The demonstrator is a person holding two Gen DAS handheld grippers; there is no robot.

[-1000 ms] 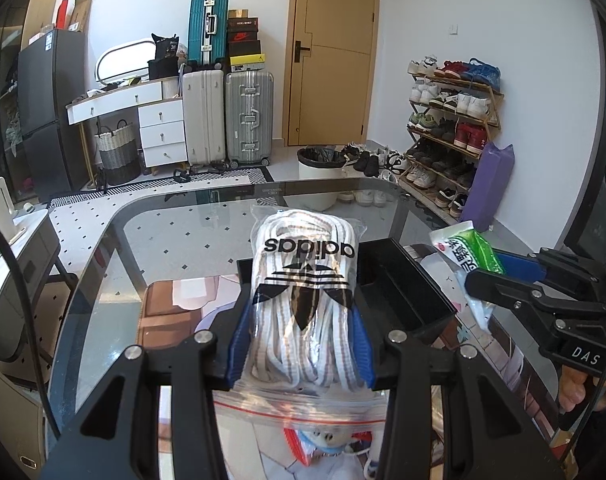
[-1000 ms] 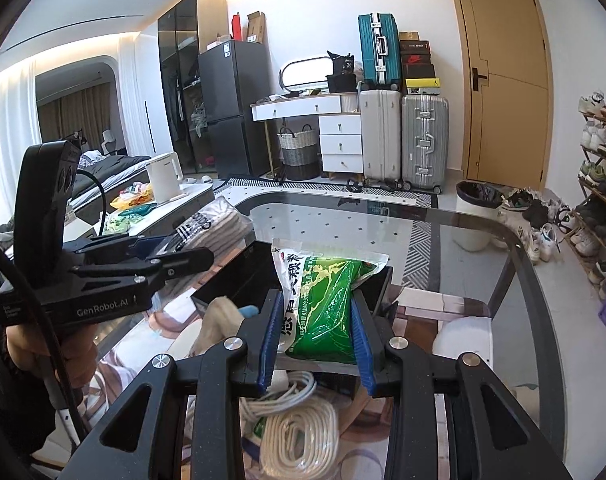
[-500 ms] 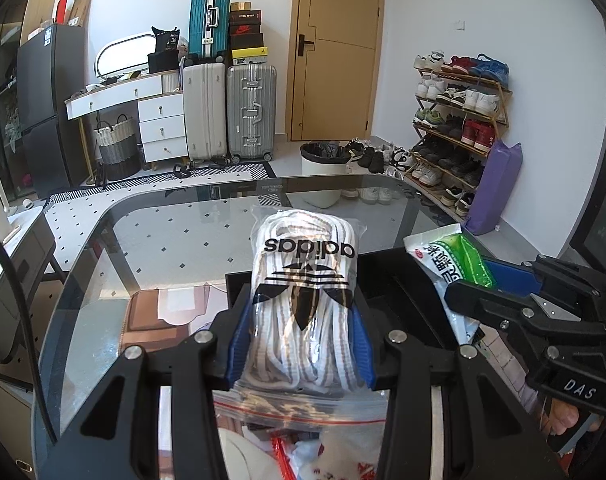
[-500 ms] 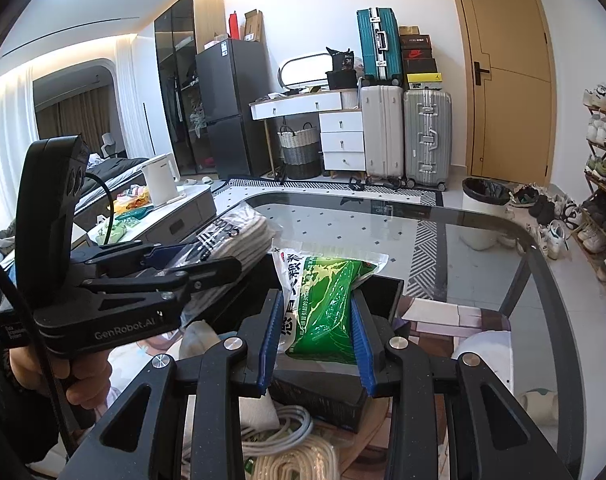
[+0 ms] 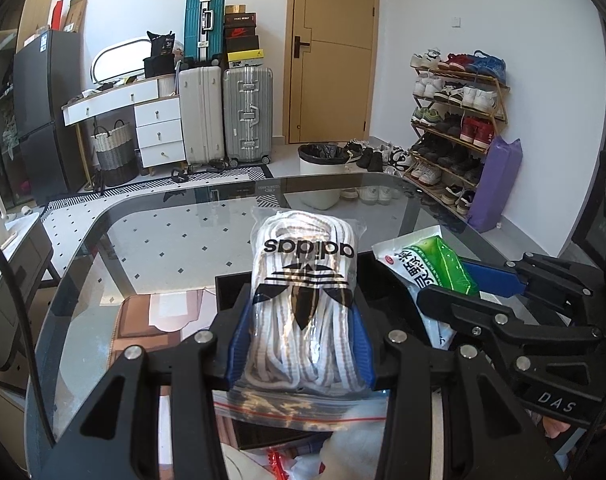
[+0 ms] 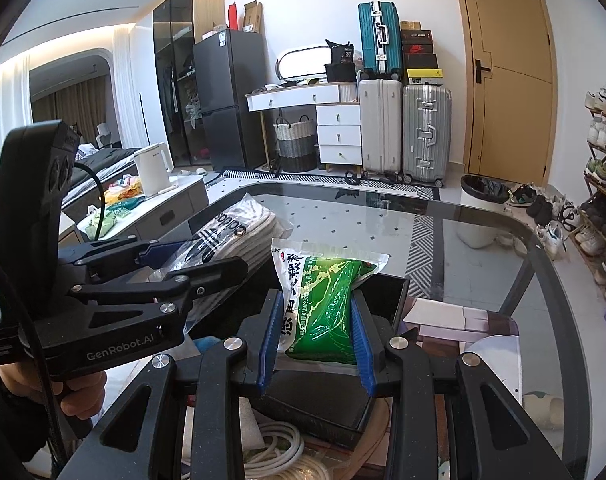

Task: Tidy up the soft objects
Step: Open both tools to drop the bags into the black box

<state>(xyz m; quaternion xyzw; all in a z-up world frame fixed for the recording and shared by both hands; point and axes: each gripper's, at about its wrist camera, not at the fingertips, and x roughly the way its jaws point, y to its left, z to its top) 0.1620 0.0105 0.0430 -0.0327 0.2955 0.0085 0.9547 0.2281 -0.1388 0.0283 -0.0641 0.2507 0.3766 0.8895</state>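
The left gripper clenched a clear bag of white laces above a black box on the glass tabletop, while the right gripper squeezed a green packet beside it.

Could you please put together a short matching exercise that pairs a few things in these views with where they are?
Column one:
1. adidas bag of white laces
2. green packet
3. black bin
4. white cable coil

Column two:
A. under the right tool, near the bottom edge of its view
B. clamped in the left tool
C. on the glass table, below both held packs
D. clamped in the right tool

Pairs: 1-B, 2-D, 3-C, 4-A
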